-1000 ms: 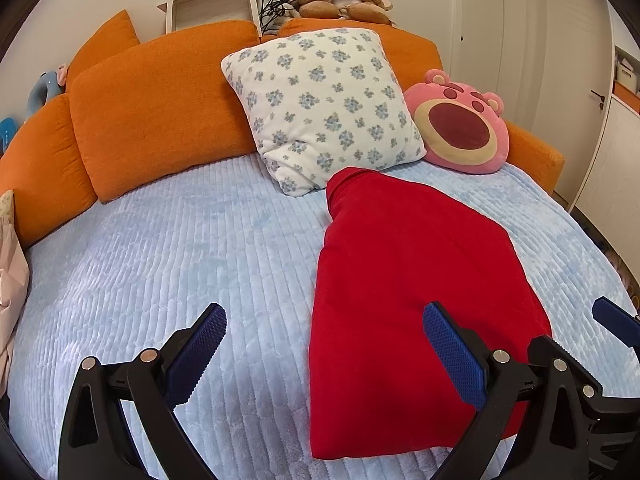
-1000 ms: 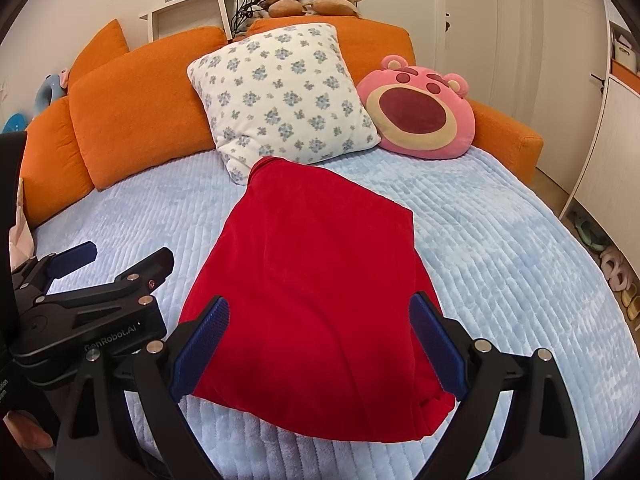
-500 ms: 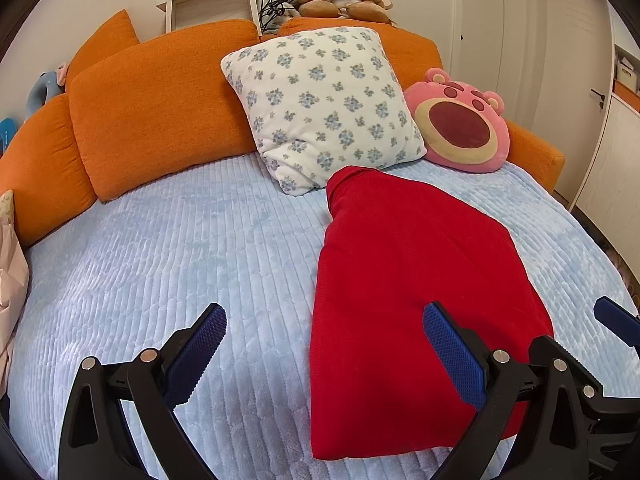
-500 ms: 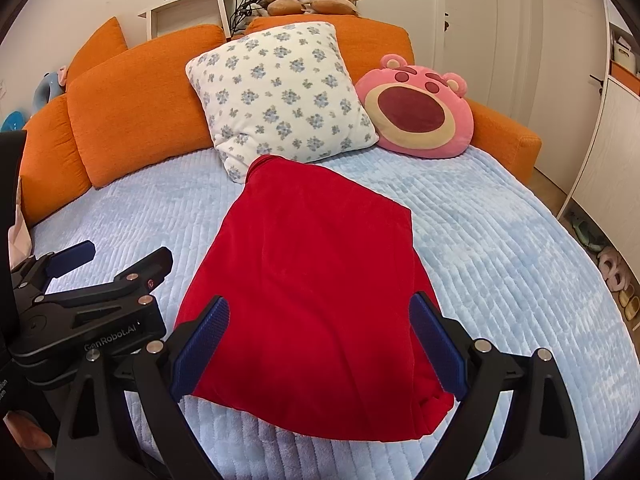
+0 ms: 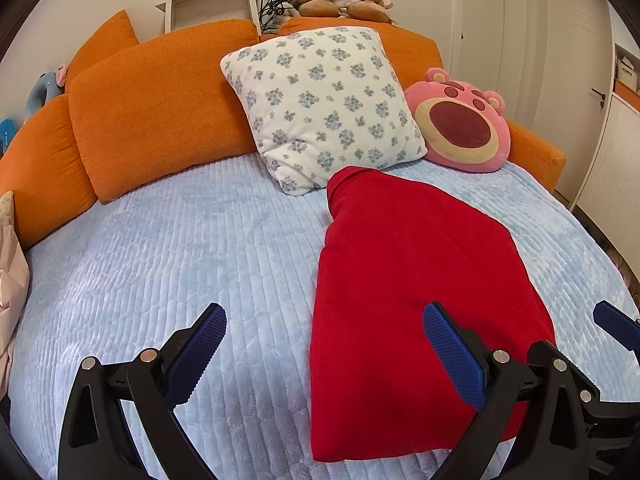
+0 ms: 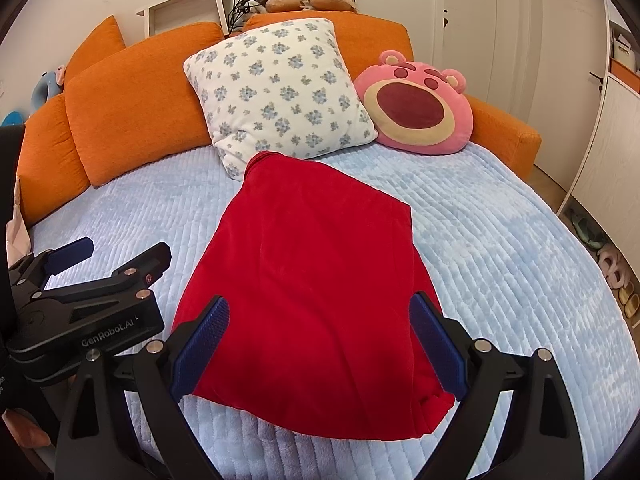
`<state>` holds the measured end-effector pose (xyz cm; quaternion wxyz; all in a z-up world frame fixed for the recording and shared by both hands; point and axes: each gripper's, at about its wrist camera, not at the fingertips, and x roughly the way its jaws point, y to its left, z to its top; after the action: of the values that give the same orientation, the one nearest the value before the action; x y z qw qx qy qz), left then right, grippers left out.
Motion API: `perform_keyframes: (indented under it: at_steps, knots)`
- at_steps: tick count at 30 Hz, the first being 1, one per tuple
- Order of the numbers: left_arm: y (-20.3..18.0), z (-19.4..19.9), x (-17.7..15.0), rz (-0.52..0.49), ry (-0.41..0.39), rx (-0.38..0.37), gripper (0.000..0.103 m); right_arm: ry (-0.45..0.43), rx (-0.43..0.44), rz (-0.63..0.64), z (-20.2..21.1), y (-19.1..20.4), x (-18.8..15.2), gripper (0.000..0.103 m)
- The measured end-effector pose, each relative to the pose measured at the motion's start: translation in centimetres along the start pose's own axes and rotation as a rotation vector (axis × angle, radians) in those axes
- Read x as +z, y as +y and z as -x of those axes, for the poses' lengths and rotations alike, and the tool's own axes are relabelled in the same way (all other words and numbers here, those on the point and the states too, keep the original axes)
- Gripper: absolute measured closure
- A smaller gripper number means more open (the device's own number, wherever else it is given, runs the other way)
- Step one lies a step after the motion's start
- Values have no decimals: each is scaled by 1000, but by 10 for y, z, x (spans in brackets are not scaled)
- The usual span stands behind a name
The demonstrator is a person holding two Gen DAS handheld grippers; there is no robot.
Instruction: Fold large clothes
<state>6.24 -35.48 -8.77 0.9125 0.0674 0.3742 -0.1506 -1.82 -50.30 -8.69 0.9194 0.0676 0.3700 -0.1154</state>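
A red garment (image 5: pixel 404 276) (image 6: pixel 316 280) lies folded into a flat oblong on the pale blue bed cover (image 5: pixel 168 264) (image 6: pixel 500 248), its far end touching the floral pillow. My left gripper (image 5: pixel 324 356) hovers open above the near left edge of the garment, nothing between its blue pads. My right gripper (image 6: pixel 318 344) is open too, straddling the near end of the red cloth from above. The left gripper (image 6: pixel 100 264) also shows at the left of the right wrist view, and one blue finger (image 5: pixel 618 330) of the right gripper shows at the right edge of the left wrist view.
A white floral pillow (image 5: pixel 324 108) (image 6: pixel 280 92) and a pink bear cushion (image 5: pixel 460 128) (image 6: pixel 416 108) lean on orange back cushions (image 5: pixel 160 104) (image 6: pixel 136 100). A pale pink cloth (image 5: pixel 10 280) lies at the bed's left edge. Slippers (image 6: pixel 616 276) sit on the floor at right.
Both views have drifted very slightly; the garment and both open grippers stay where they were.
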Motion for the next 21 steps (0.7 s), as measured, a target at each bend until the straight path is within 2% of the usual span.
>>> perform_keyframes:
  at_steps: [12,16,21]
  knots:
    - [-1,-1,0,0,-6,1,3,11,7,-3,-4,-4,-4,13]
    - [-2,-1,0,-9,-25,24,4,23,9,-5,-7,-4,-3,13]
    - [0,-1,0,11,-34,1,5,22,8,-5,-10,-4,-2,13]
